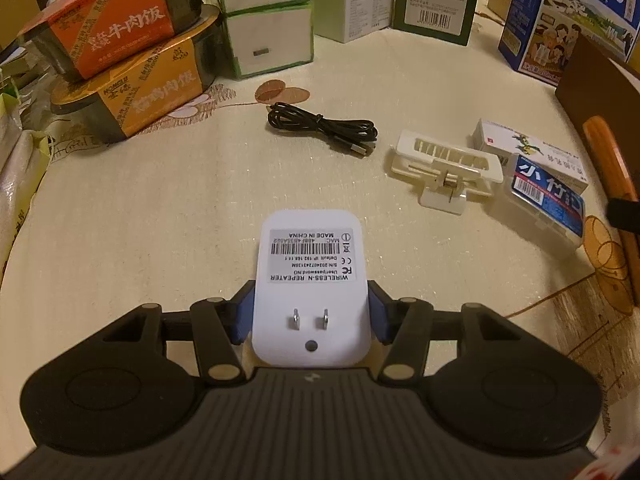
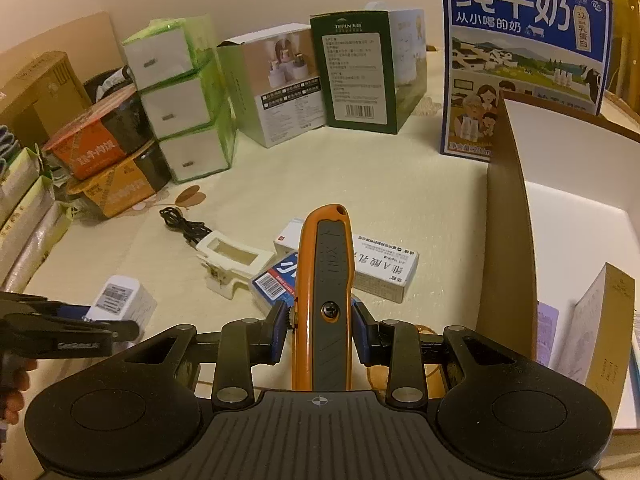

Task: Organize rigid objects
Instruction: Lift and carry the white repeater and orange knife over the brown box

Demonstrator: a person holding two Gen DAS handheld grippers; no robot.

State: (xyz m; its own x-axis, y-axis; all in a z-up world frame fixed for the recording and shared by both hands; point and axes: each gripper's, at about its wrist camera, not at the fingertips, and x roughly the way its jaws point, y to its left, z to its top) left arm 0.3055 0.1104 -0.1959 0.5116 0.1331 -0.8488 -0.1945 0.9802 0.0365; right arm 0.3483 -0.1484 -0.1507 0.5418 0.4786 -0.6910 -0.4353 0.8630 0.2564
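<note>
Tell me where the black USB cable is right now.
The black USB cable lies coiled on the tablecloth, centre of the left wrist view, left of the white clip and right of the stacked meal boxes.

milk carton (image 1: 568, 12) top cropped; medicine box (image 2: 384, 268) partly behind knife (image 2: 325, 280)

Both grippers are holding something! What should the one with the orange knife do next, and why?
Probably swing the right gripper rightward over the open box and lower the orange utility knife in. The gripper is already clamped on the knife, the box sits just to its right, and it already holds a few items.
</note>
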